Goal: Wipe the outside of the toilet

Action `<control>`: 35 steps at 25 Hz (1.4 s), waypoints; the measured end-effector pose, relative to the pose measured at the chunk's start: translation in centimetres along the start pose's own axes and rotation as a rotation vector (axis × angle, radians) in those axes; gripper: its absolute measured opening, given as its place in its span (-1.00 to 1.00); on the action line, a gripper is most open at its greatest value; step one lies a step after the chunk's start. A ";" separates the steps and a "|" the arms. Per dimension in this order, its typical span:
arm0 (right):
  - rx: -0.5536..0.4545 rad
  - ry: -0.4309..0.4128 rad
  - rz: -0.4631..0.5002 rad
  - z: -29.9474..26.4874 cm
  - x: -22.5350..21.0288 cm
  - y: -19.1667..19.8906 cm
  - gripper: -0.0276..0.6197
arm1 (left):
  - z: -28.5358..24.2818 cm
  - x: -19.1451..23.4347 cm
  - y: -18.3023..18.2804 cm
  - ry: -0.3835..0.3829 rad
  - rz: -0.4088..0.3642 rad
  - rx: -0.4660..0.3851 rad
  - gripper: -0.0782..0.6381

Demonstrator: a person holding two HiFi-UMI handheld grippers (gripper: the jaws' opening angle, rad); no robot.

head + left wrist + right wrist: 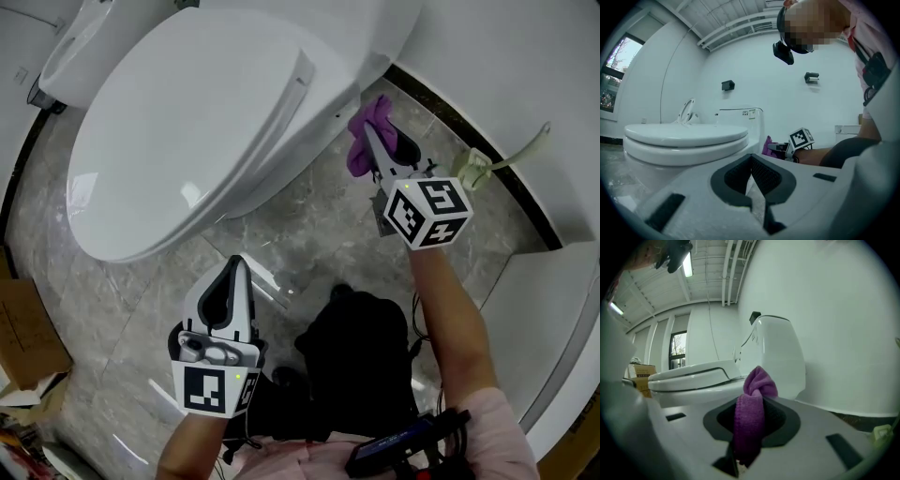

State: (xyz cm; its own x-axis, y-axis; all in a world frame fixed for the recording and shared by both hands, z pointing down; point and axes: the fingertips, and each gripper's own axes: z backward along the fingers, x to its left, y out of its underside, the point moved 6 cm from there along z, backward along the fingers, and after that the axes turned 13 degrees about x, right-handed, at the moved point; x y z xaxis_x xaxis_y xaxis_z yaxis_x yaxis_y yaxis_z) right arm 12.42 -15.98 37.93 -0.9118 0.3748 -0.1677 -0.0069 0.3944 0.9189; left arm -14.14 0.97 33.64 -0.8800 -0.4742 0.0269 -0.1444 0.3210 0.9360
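Nearest the person, low over the floor [309, 234], the left gripper [233, 267] has its jaws together on nothing, tips aimed toward the toilet [187, 122] but apart from its front rim. Farther out, the right gripper [375, 141] is clamped on a purple cloth [357, 150], which bunches out past the tips. The toilet's long axis runs from the near-left rim to the tank at far right. The cloth sits just beside the bowl's right flank, below the seat hinge; whether it touches I cannot tell. By my reading the right gripper is the nearer one for wiping.
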 end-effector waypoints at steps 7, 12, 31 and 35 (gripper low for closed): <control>0.017 0.001 0.023 -3.2 -1.9 -0.4 -0.64 | -0.1 0.9 0.3 -0.009 -0.006 0.005 -0.76; 0.030 -0.040 0.045 -5.1 -1.8 -0.5 -0.64 | -0.2 1.4 1.0 -0.018 -0.010 0.022 -0.76; 0.036 -0.114 0.025 -5.5 0.6 -0.8 -0.66 | 1.0 2.0 1.3 -0.041 0.000 0.023 -0.76; 0.042 -0.130 0.034 -5.3 1.4 -0.7 -0.66 | 1.4 1.9 1.3 -0.045 -0.001 0.017 -0.76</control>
State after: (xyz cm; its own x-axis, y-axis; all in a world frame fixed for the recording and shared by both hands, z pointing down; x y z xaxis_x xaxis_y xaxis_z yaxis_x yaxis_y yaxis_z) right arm 8.94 -20.11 38.97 -0.8501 0.4935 -0.1841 0.0432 0.4136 0.9095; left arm -16.62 1.57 34.39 -0.8991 -0.4377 0.0095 -0.1532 0.3349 0.9297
